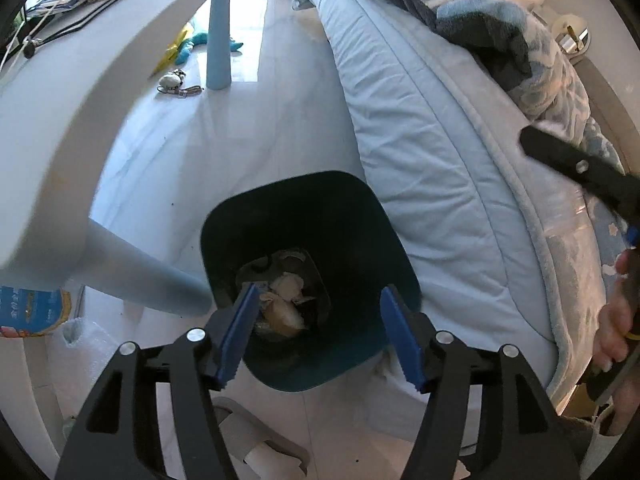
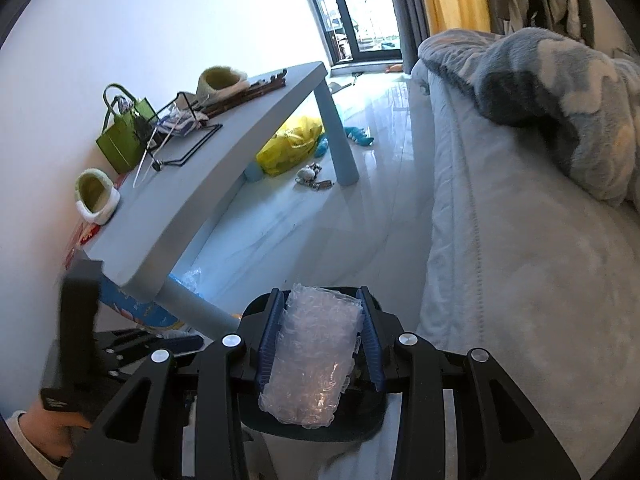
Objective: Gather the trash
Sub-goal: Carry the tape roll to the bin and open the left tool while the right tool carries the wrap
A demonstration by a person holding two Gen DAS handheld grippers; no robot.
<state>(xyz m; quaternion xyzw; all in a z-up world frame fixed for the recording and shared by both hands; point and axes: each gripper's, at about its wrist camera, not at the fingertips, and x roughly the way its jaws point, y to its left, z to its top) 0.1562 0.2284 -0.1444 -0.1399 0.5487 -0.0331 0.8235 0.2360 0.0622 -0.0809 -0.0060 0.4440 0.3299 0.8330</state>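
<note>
Both wrist views look steeply down (perhaps closely) onto the bin (image 1: pixel 360 216) (image 2: pixel 256 308).

blue package (image 1: pixel 30 312), print too blurred to read

**Over the bin, jaws apart**

We look down past our left gripper (image 1: pixel 318 334), its blue pads spread with nothing between them, into a dark teal bin (image 1: pixel 360 216) holding crumpled pale scraps (image 1: pixel 286 300). The bin stands on the floor between a pale table leg (image 1: pixel 148 268) and the bed's blue quilt (image 1: pixel 432 160).
</note>
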